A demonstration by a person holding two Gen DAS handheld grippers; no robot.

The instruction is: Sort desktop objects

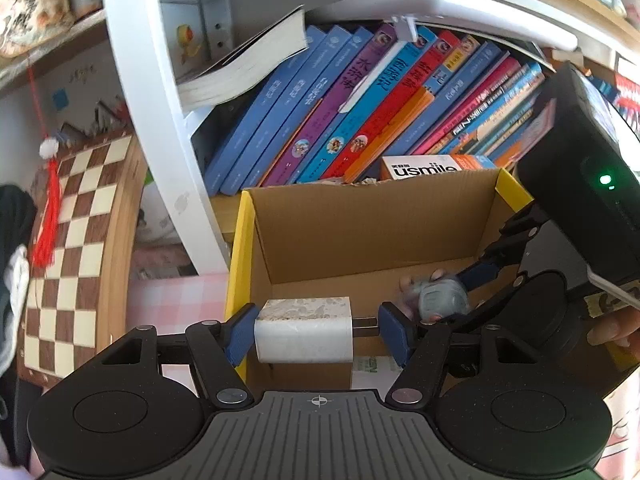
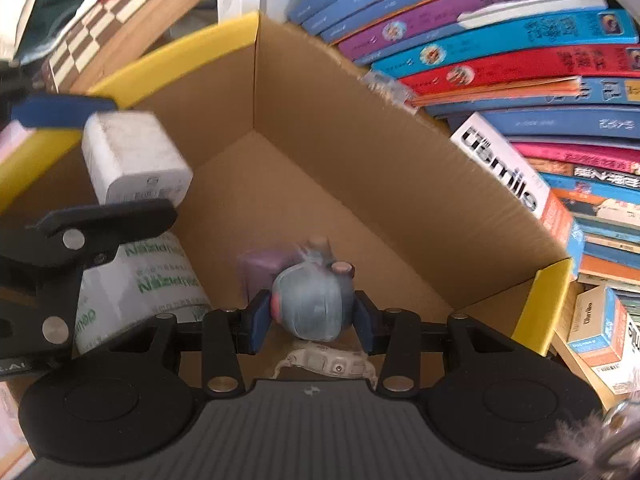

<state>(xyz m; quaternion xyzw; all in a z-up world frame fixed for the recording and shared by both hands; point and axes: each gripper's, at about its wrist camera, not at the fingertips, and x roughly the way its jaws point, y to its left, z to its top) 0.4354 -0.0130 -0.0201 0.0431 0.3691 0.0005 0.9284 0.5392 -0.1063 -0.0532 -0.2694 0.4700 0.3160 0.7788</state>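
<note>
Before a shelf of slanting books, the yellow-rimmed cardboard box lies open beneath 2 grippers: left gripper clamps the white plug-in charger crosswise above its near wall, right gripper pinches the grey-blue round-headed figurine deeper inside.

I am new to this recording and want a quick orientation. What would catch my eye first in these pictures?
First, the open brown cardboard box with yellow edges, standing before a shelf of leaning colourful books. The left claw holds a white plug-in charger block at the box's near edge. The right claw grips a small grey-blue toy figure over the box's inside.
</note>
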